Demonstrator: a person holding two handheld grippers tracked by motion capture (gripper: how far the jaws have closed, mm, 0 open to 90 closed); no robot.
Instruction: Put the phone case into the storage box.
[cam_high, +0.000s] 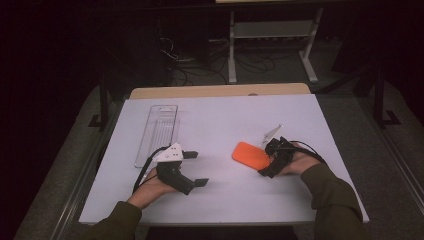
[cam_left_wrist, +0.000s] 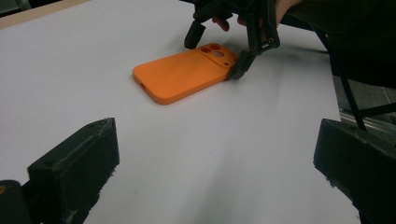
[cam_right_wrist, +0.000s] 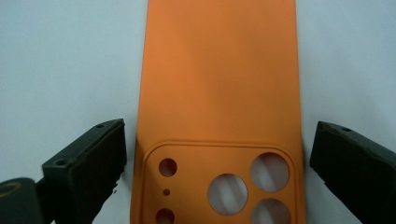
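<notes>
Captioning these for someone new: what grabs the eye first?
The orange phone case lying right of centre on the white table, camera cutouts toward the right gripper, whose open fingers straddle that end. A clear plastic tray lies at far left, above the open left gripper.

orange phone case (cam_high: 250, 155) | flat, camera cutouts up | white table, right of centre

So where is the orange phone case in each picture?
High view: orange phone case right of centre, at the right gripper.
Left gripper view: upper middle, right gripper at its far end.
Right gripper view: centre, between the fingers.
Shared landmark: its camera holes.
</notes>
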